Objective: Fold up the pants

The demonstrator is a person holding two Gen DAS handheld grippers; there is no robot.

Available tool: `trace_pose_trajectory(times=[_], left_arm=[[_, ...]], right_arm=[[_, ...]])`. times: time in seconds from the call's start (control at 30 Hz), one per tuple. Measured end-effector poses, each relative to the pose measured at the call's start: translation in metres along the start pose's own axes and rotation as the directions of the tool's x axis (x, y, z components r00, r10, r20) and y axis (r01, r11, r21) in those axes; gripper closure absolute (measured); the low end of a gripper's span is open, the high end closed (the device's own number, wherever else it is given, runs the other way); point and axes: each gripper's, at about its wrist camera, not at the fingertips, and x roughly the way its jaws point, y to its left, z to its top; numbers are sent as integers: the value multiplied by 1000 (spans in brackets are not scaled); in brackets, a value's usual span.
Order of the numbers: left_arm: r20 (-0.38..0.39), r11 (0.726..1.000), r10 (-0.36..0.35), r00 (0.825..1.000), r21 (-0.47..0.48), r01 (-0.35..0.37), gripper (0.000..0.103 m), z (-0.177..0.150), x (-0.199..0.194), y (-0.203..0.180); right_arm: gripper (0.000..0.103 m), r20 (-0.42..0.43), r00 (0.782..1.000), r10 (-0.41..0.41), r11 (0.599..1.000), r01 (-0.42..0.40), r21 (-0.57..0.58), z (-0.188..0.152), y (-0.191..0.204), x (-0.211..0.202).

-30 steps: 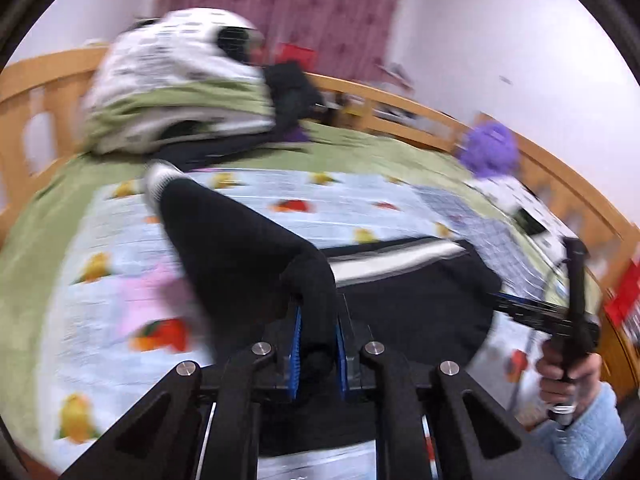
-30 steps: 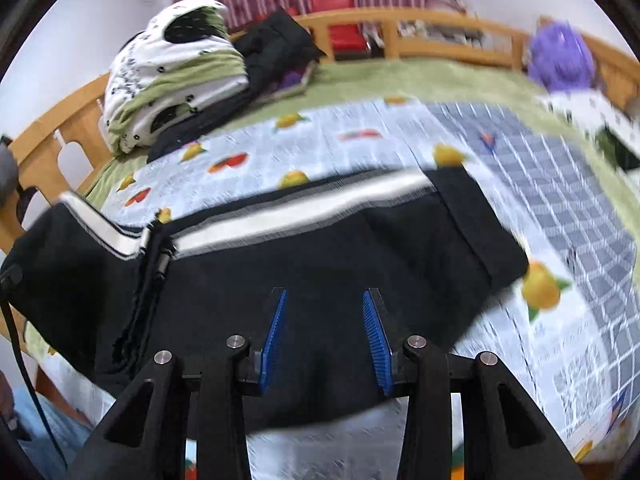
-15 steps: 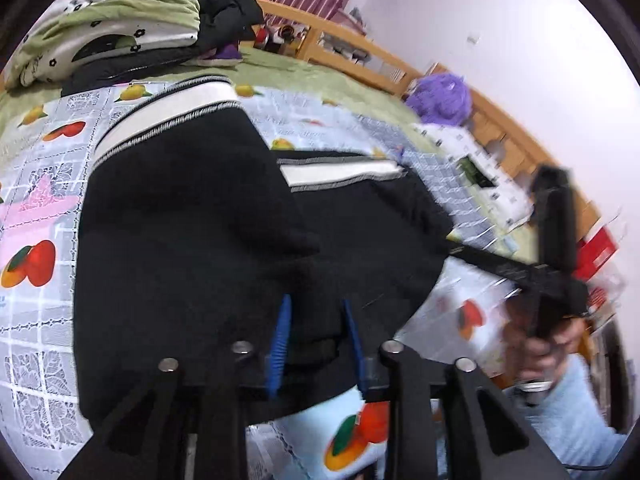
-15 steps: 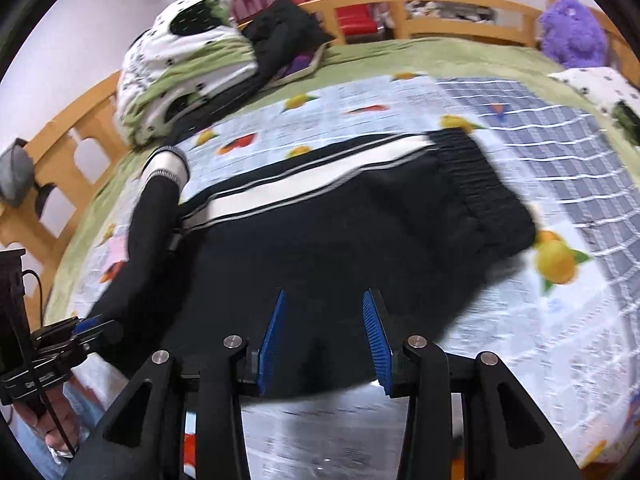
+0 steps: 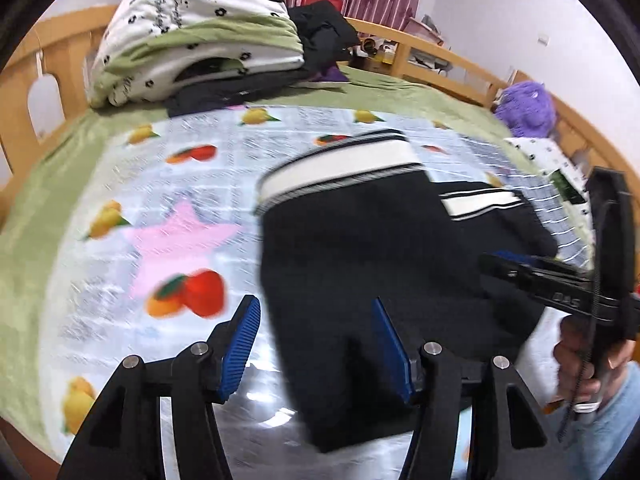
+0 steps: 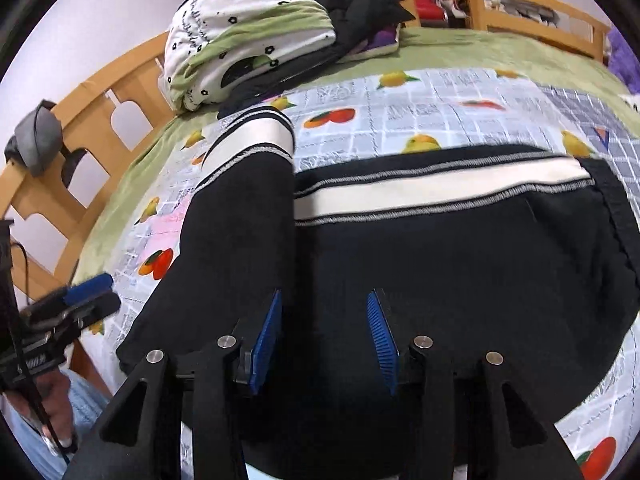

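Note:
Black pants (image 5: 360, 272) with a white side stripe lie folded on the fruit-print bedspread (image 5: 168, 216); the leg end with its white band lies across the upper part. They fill the right wrist view (image 6: 440, 264). My left gripper (image 5: 316, 340) is open and empty, just above the pants' near left edge. My right gripper (image 6: 324, 340) is open and empty over the pants' near edge. The right gripper also shows at the right of the left wrist view (image 5: 516, 262). The left gripper shows at the left edge of the right wrist view (image 6: 90, 294).
A pile of folded quilts (image 5: 200, 32) and dark clothes (image 5: 324, 36) sits at the head of the bed. A wooden bed rail (image 6: 100, 92) runs around the bed. A purple plush toy (image 5: 524, 108) lies at the far right.
My left gripper carried the pant leg over onto the rest of the pants, then opened and let it go. My right gripper stayed open above the pants.

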Motion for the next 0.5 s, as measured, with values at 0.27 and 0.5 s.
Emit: trace_pose_trajectory(times=[0.27, 0.5], left_arm=[[59, 997, 76, 995, -30, -74, 48, 7, 21, 37], [85, 985, 172, 981, -23, -170, 48, 15, 50, 52]], right_arm=[[59, 82, 990, -113, 993, 115, -14, 17, 4, 4], [59, 1, 998, -59, 997, 59, 59, 30, -8, 19]])
